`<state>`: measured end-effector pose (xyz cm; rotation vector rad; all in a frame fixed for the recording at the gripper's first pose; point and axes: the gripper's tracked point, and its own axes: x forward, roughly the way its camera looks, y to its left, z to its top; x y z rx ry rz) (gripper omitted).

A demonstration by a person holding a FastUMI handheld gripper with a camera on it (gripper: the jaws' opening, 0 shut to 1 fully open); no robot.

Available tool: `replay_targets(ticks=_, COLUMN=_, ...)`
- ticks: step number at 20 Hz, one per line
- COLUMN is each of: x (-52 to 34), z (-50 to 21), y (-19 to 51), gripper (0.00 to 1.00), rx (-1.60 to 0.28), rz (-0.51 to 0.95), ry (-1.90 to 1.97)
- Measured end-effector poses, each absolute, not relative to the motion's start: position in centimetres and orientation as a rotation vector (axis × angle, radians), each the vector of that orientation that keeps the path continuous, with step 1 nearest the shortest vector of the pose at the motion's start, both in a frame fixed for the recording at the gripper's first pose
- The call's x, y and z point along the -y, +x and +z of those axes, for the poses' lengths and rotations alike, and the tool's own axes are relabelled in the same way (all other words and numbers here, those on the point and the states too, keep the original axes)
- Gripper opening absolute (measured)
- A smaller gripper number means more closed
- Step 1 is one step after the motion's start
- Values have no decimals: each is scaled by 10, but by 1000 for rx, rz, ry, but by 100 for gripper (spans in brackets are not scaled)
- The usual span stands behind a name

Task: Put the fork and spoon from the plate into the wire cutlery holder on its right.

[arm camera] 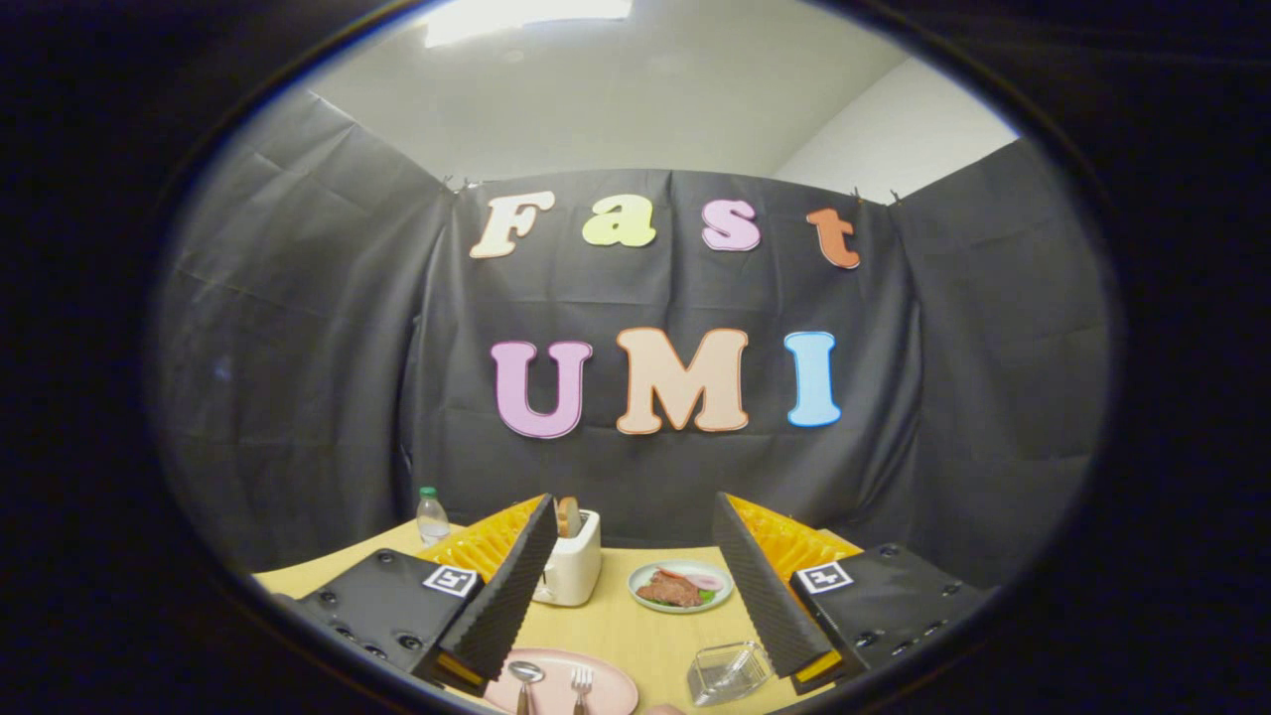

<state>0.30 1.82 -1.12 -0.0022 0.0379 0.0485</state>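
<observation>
The gripper (635, 596) has its two black ribbed fingers wide apart, holding nothing. Down low between them sits the round pink plate (611, 685). On it lie the shiny metal spoon (524, 677) and the shiny metal fork (582, 683), side by side, heads pointing away from the fingers. The spoon is nearer the left finger. Right of the plate, by the right finger, is the see-through cutlery holder (730, 672); it looks empty, but it is hard to tell.

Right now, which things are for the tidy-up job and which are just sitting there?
For the job: spoon, fork, pink plate, cutlery holder, open gripper held above them.
Just sitting: toaster, food plate, bottle.
</observation>
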Motion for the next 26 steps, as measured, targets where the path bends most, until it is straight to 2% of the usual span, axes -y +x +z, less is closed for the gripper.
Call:
replay_targets(ticks=10, x=-32, z=-36, y=13, gripper=100, rx=-95, rz=82, ry=-21)
replay_targets(ticks=26, x=-62, z=-181, y=-15, gripper=100, rx=-421, rz=202, ry=-73)
